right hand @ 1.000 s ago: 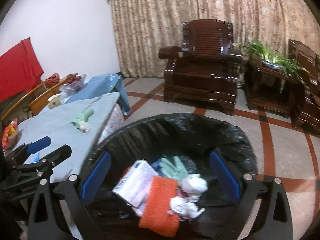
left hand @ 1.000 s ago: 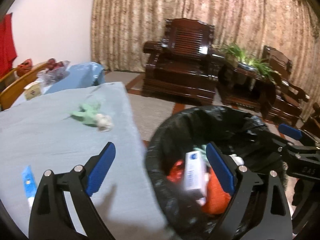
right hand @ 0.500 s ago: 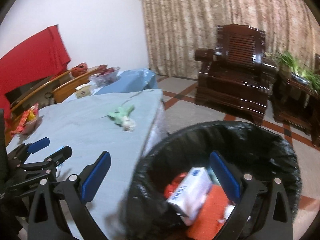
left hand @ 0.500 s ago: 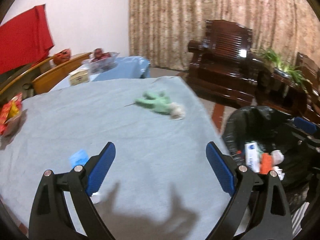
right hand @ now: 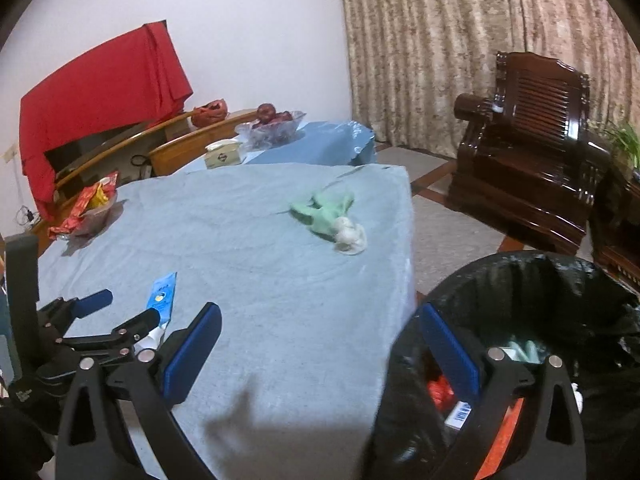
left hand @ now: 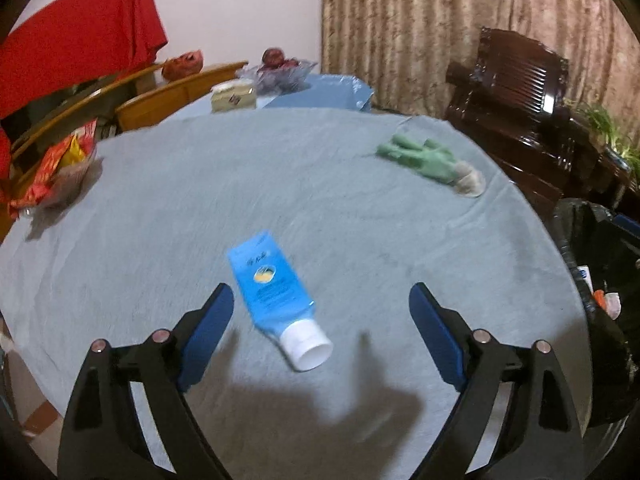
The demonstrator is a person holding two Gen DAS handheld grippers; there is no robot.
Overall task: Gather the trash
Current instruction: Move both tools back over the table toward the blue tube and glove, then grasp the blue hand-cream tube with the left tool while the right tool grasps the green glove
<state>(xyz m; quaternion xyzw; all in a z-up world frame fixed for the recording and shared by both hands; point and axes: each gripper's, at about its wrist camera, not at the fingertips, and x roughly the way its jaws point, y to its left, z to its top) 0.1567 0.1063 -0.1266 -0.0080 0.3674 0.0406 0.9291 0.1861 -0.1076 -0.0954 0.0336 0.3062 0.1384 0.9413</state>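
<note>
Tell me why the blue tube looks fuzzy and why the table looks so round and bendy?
Left wrist view: the blue tube and green glove are smeared by motion blur; the fisheye lens bows the table into a dome, and the left gripper casts a dark shadow on the cloth. Right wrist view: sharper, with the table's edge much straighter and glare on the armchair.

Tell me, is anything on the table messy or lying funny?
Yes. A blue tube lies tipped on its side on the blue tablecloth, and a green glove with a crumpled white wad sprawls near the far edge. Both belong in the black bin.
</note>
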